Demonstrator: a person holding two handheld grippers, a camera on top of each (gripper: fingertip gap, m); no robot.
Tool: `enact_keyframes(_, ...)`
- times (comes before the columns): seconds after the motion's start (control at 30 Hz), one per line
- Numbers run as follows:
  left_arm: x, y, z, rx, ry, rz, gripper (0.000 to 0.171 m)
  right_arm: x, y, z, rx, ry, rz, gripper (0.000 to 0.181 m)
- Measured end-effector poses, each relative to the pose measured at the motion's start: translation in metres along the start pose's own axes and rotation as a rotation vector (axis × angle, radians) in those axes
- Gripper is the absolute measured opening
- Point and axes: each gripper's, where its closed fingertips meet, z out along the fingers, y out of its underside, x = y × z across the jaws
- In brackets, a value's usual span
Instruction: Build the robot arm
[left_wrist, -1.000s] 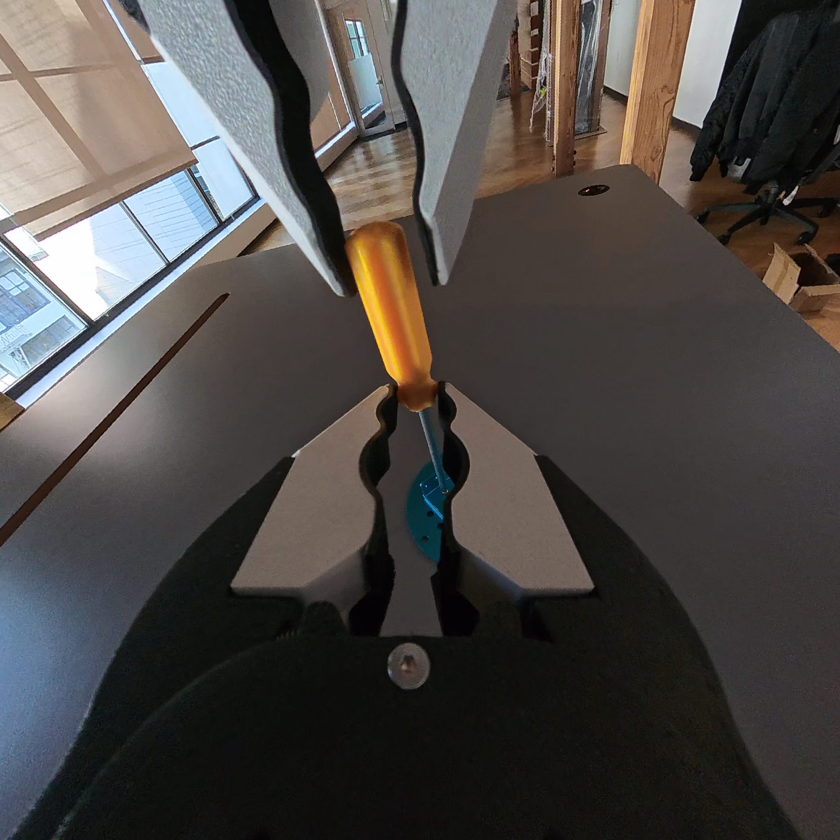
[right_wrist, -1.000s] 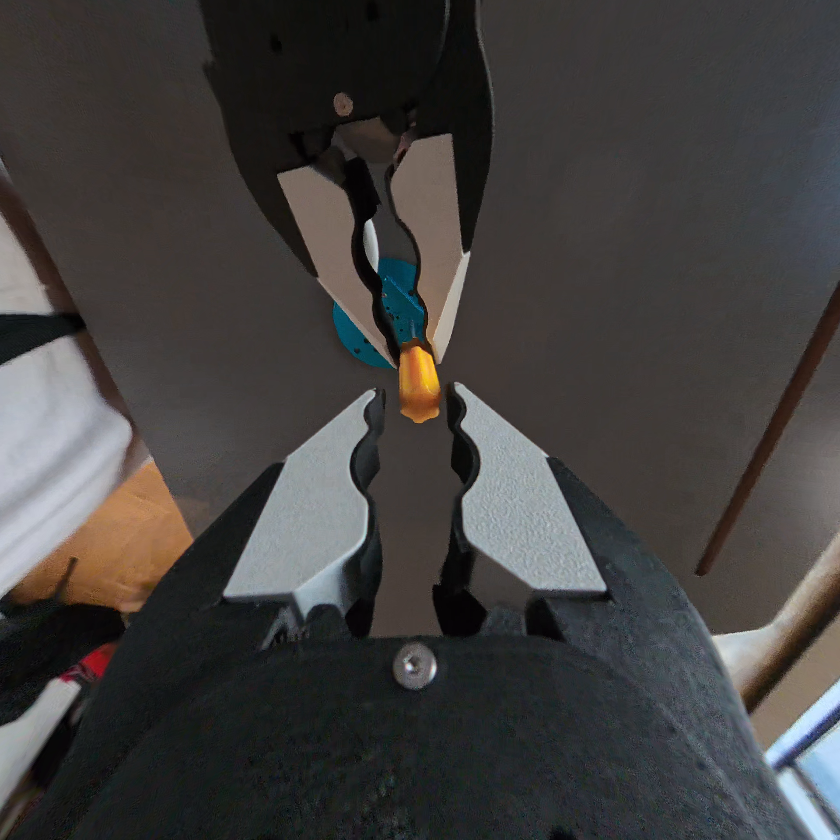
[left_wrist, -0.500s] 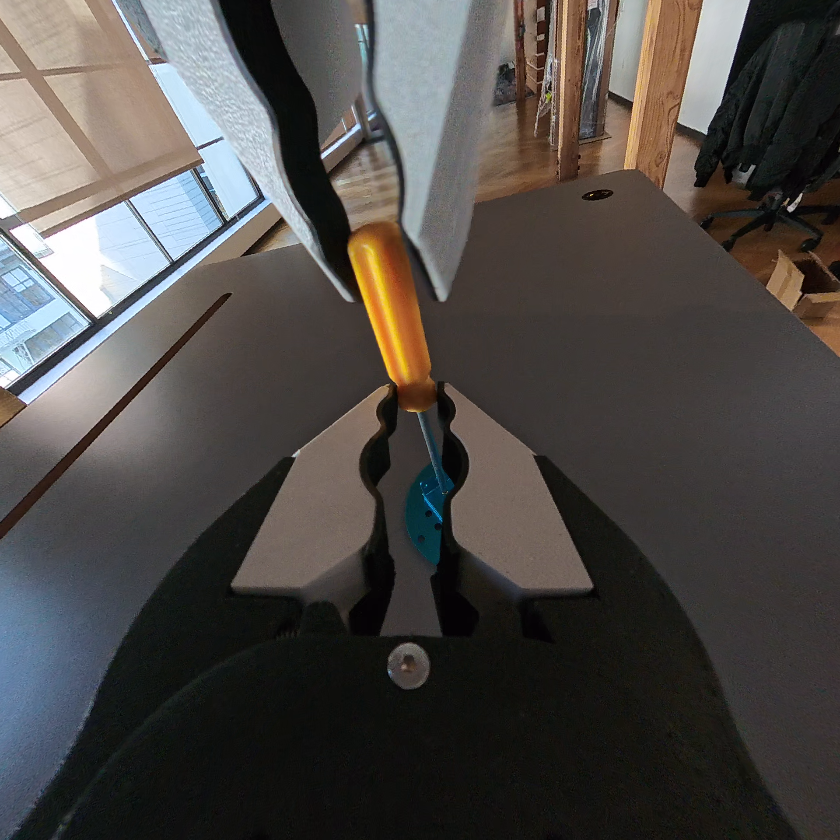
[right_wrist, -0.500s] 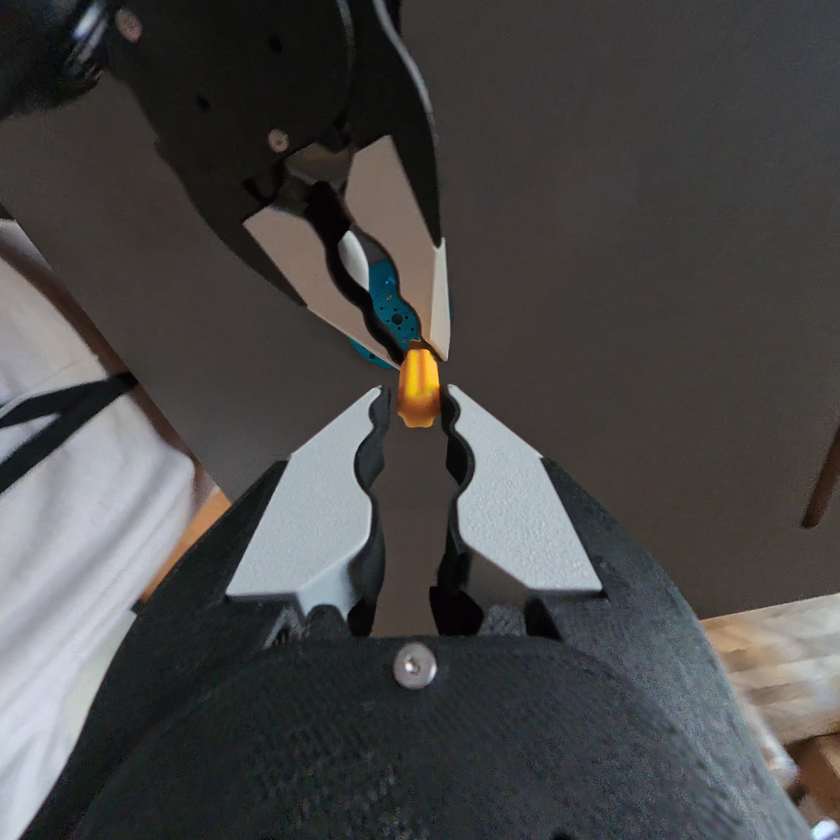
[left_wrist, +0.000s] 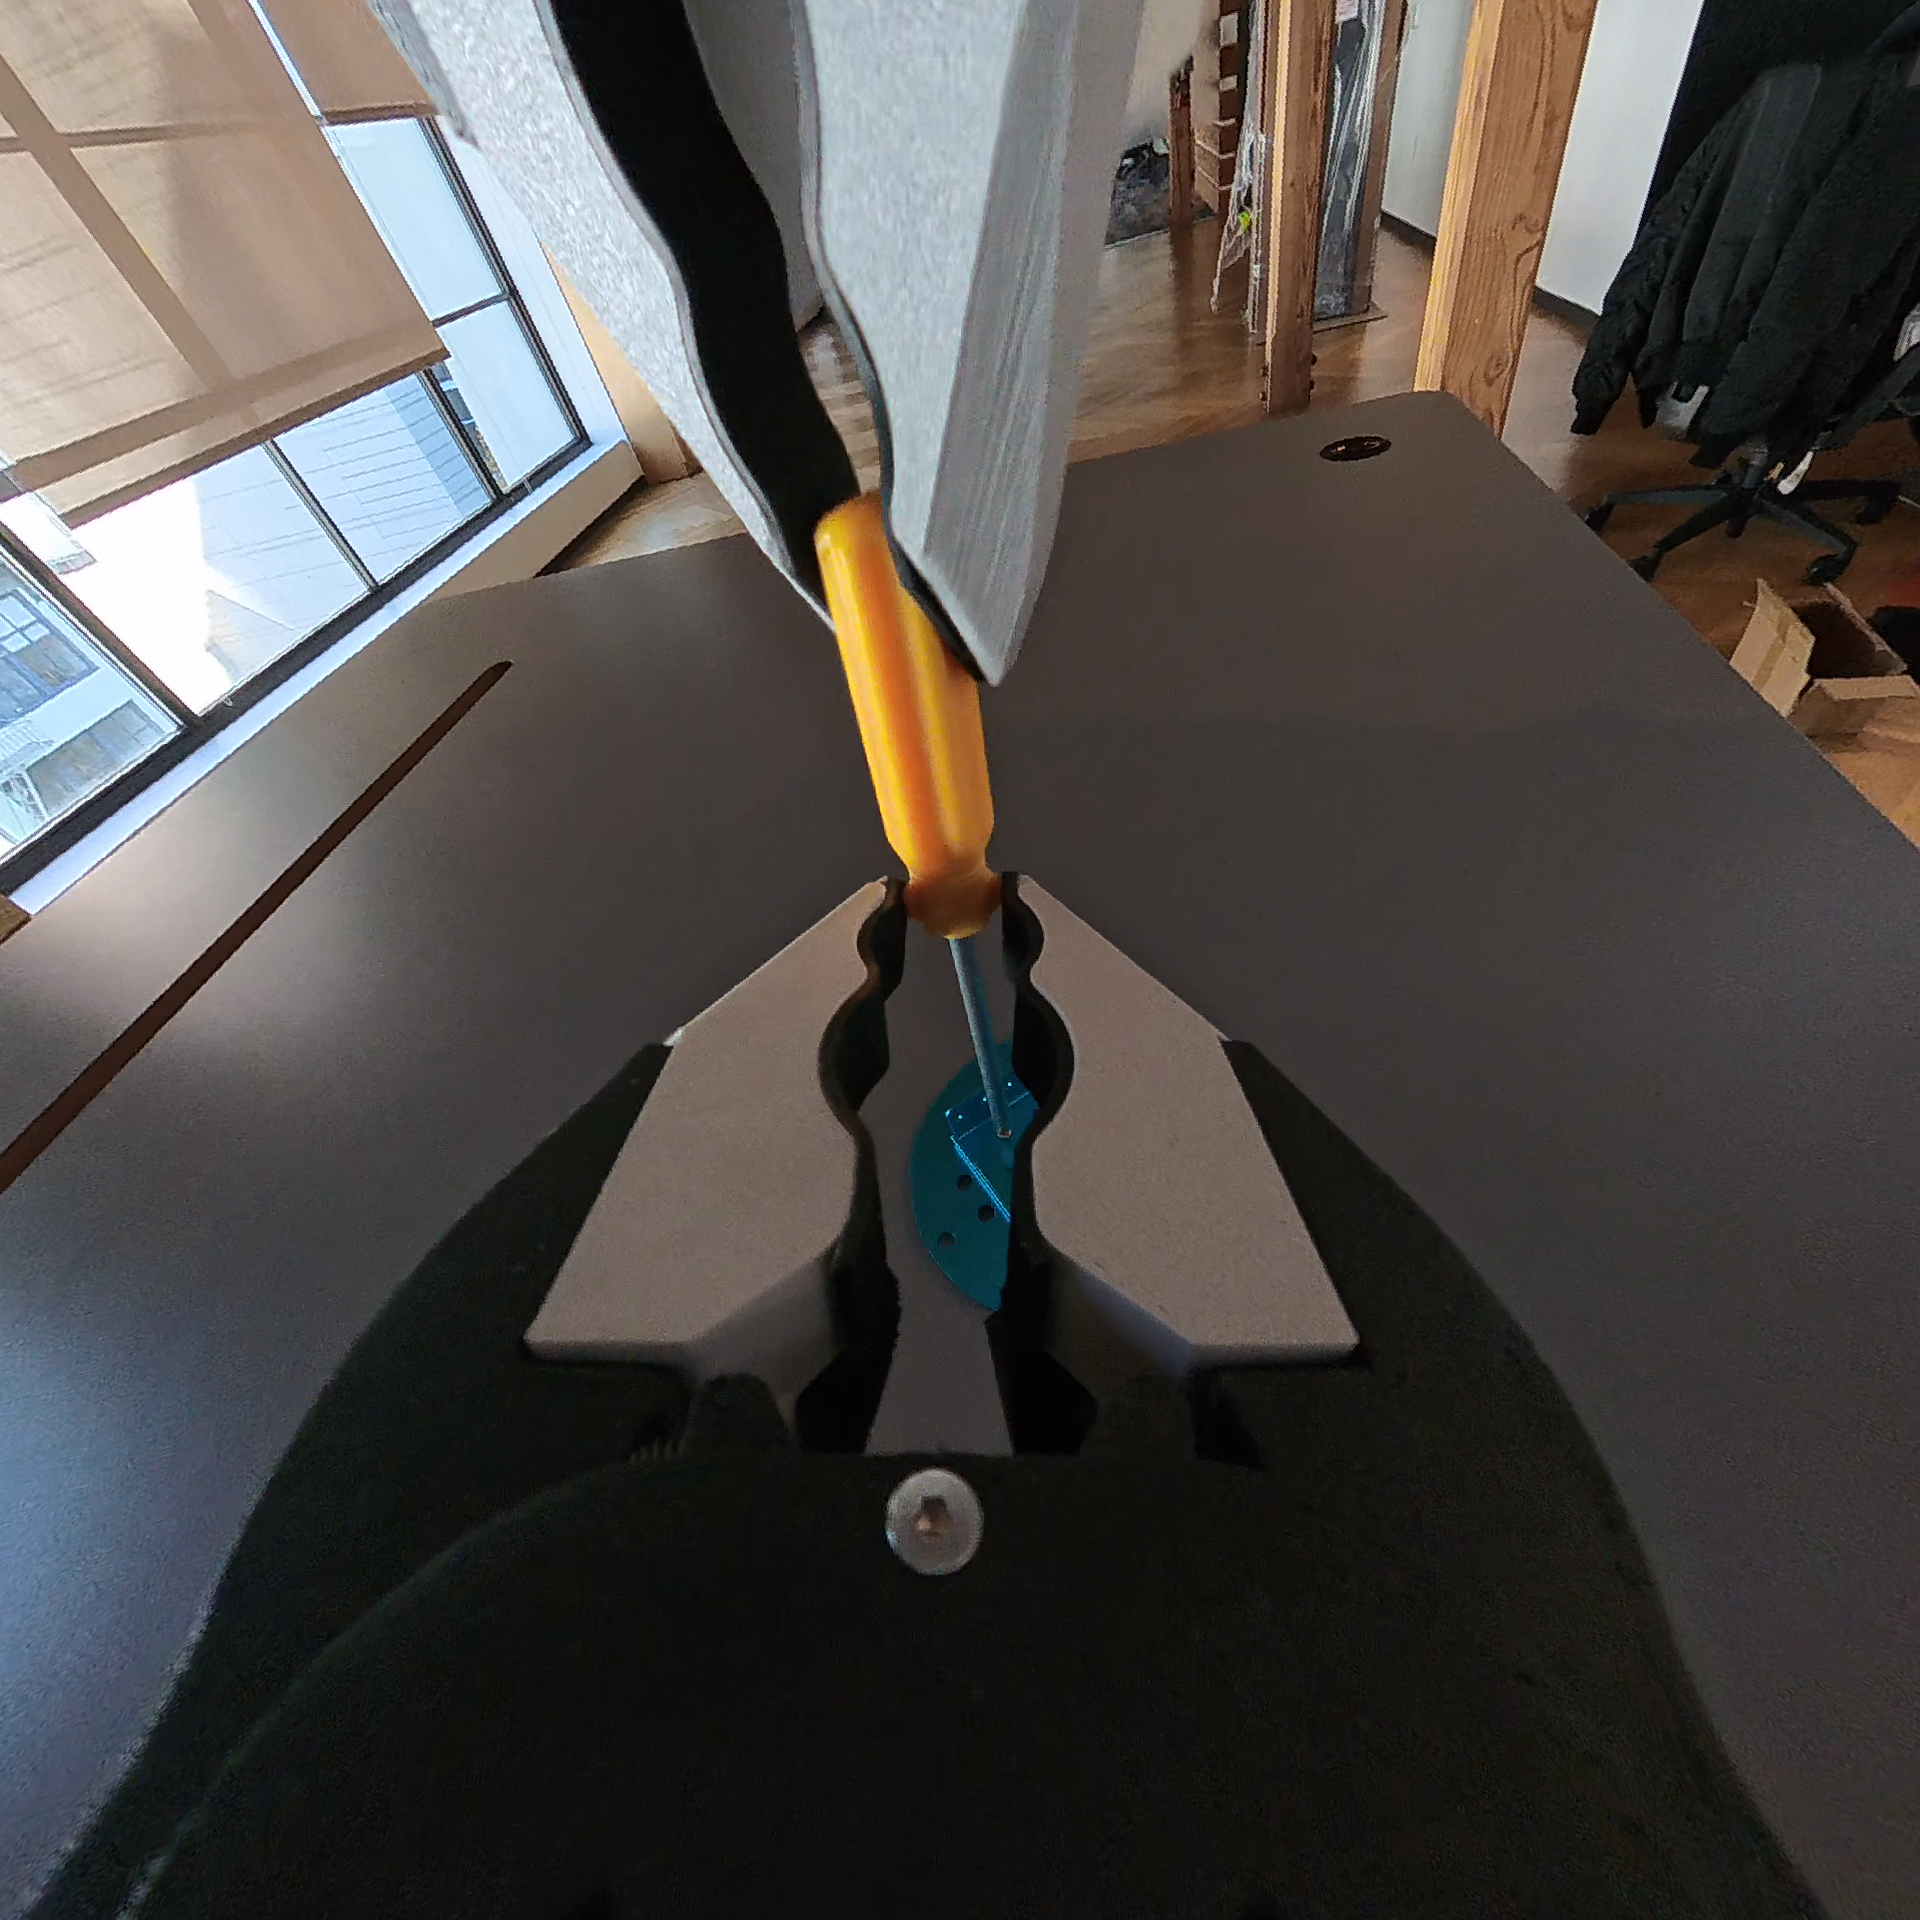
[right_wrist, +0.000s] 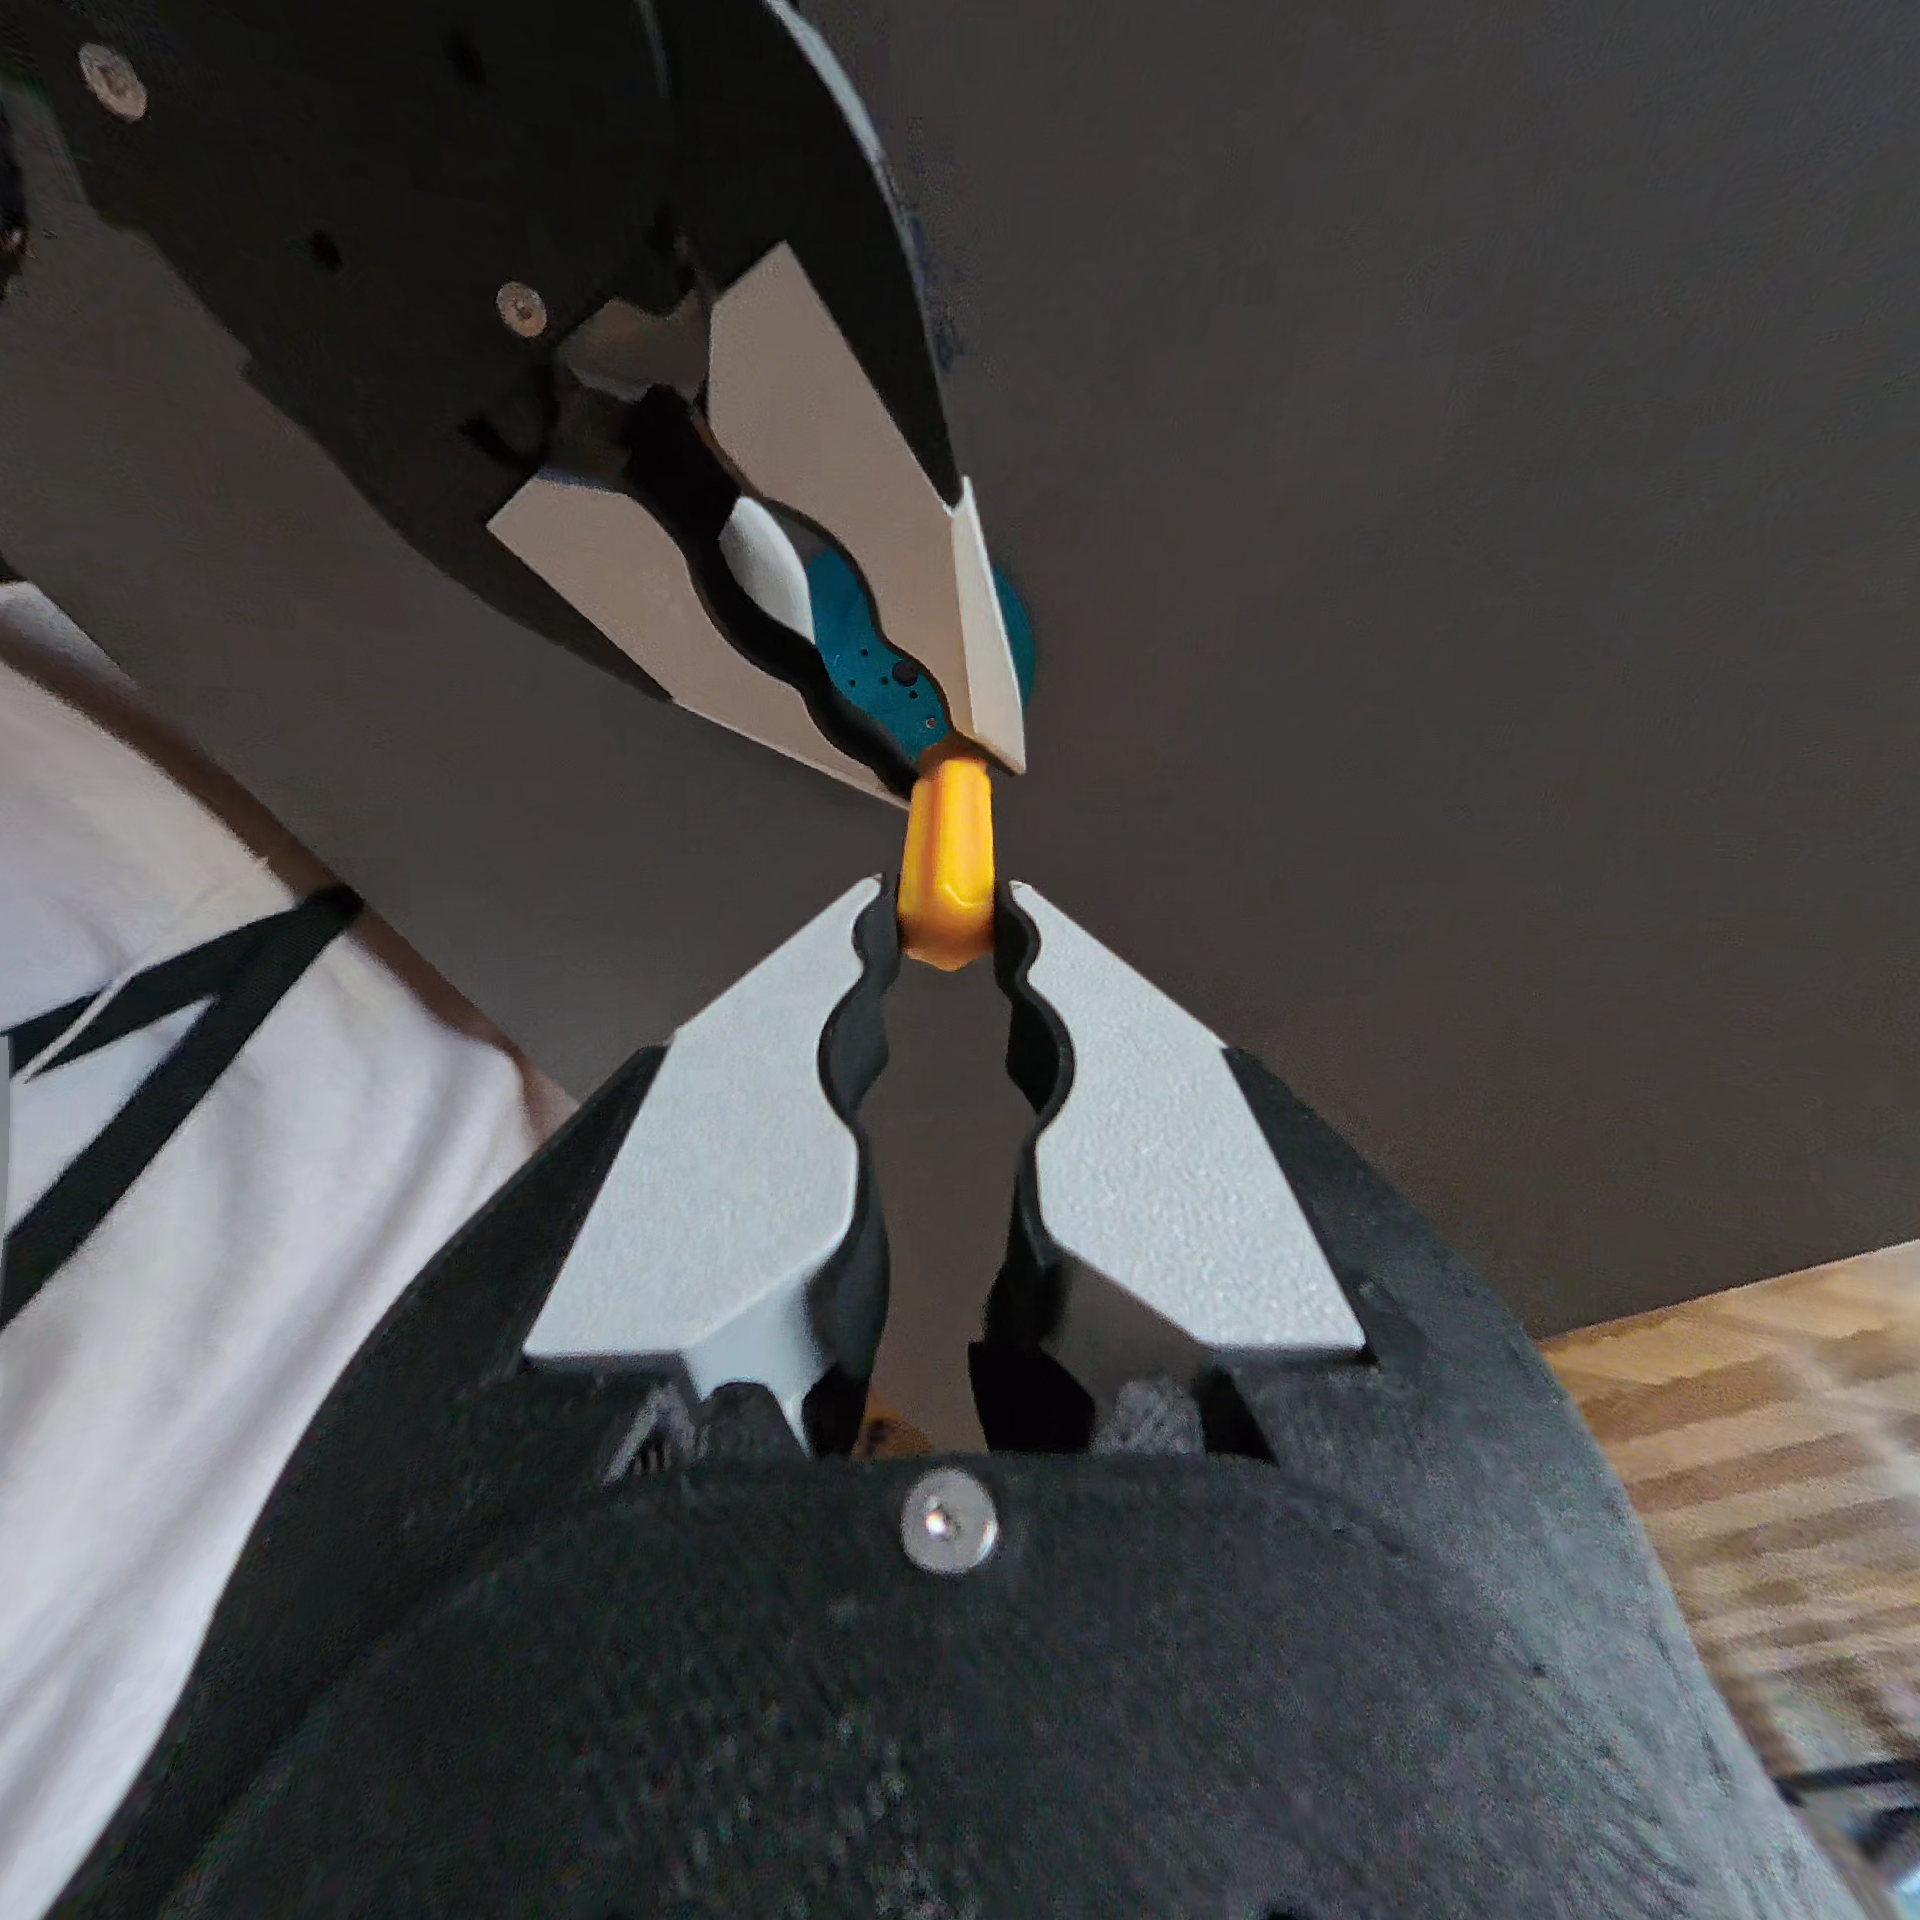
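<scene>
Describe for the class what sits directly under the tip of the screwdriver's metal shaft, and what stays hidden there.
The screwdriver tip meets a blue perforated metal part between the left gripper fingers. The right finger covers its right side. Any screw beneath the tip is too small to see.

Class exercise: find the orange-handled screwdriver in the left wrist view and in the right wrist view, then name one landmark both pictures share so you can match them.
Left wrist view: the screwdriver runs down the upper centre, its top clamped by the right gripper, its shaft tip on the blue plate.
Right wrist view: only its handle end shows, at centre, between the right gripper fingertips.
Shared landmark: the blue plate, held in the left gripper.
</scene>
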Motion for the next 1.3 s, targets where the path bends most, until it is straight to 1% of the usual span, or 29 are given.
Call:
enact_keyframes(0.03,0.0,0.0,0.0,-0.001,0.002,-0.002,0.016,-0.001,0.0,0.0,-0.004,-0.016,0.015,0.017)
enact_keyframes(0.07,0.001,0.0,0.0,-0.001,0.004,0.001,0.016,-0.002,0.0,0.0,-0.012,-0.03,-0.021,0.017)
enact_keyframes(0.1,0.001,0.0,0.0,-0.003,0.006,0.006,0.016,-0.003,0.0,0.001,-0.015,-0.033,-0.096,0.018)
enact_keyframes(0.17,0.002,0.0,0.0,-0.007,0.012,0.007,0.016,-0.001,-0.002,0.003,-0.003,0.013,-0.243,0.041)
enact_keyframes(0.2,0.002,0.0,-0.001,-0.009,0.013,0.007,0.016,0.001,-0.002,0.003,-0.003,0.042,-0.305,0.032)
enact_keyframes(0.23,0.002,0.0,-0.001,-0.008,0.015,0.007,0.016,-0.002,-0.001,0.003,-0.007,0.04,-0.366,0.018)
enact_keyframes(0.3,0.002,0.0,-0.001,-0.007,0.017,0.0,0.016,-0.001,-0.002,0.004,0.001,0.078,-0.414,0.018)
enact_keyframes(0.4,0.002,0.0,-0.001,-0.01,0.019,-0.01,0.016,-0.002,-0.001,0.004,-0.02,0.039,-0.267,0.018)
enact_keyframes(0.5,-0.001,0.0,0.001,-0.008,-0.008,-0.003,0.015,-0.001,-0.006,0.004,0.008,-0.03,-0.023,0.019)
enact_keyframes(0.53,0.0,0.0,0.001,-0.009,-0.006,-0.001,0.015,-0.002,-0.004,0.004,0.001,-0.055,0.033,0.019)
enact_keyframes(0.6,0.0,0.0,0.001,-0.017,-0.009,0.01,0.015,-0.001,-0.004,0.004,0.006,-0.063,0.027,0.019)
enact_keyframes(0.7,0.0,0.001,0.0,-0.02,-0.013,0.031,0.015,-0.002,-0.008,0.002,0.037,-0.044,-0.114,0.019)
enact_keyframes(0.73,0.001,0.001,0.0,-0.016,-0.007,0.03,0.015,-0.004,-0.009,0.001,0.052,-0.037,-0.171,0.021)
enact_keyframes(0.77,0.002,0.0,0.0,-0.014,-0.004,0.03,0.015,-0.006,-0.011,-0.001,0.076,-0.024,-0.227,0.029)
enact_keyframes(0.8,0.002,0.0,0.0,-0.015,-0.003,0.033,0.015,-0.007,-0.013,-0.003,0.094,-0.006,-0.283,0.034)
enact_keyframes(0.9,0.003,0.0,0.002,-0.017,0.003,0.037,0.015,-0.006,-0.016,-0.006,0.122,0.054,-0.41,0.026)
enact_keyframes(0.93,0.003,0.0,0.002,-0.014,0.003,0.036,0.015,-0.008,-0.014,-0.005,0.112,0.052,-0.436,0.016)
enact_keyframes(1.0,0.004,-0.001,0.002,-0.012,0.007,0.034,0.015,-0.008,-0.012,-0.004,0.096,0.062,-0.454,0.016)
enact_keyframes(1.13,0.004,-0.001,0.002,-0.008,0.009,0.032,0.015,-0.008,-0.013,-0.004,0.068,0.063,-0.407,0.016)
enact_keyframes(1.2,0.003,-0.001,0.001,-0.007,0.01,0.027,0.015,-0.006,-0.013,-0.004,0.051,0.059,-0.305,0.016)
enact_keyframes(1.3,0.003,0.0,0.001,-0.012,0.005,0.026,0.017,-0.003,-0.013,-0.004,0.031,0.059,-0.105,0.016)
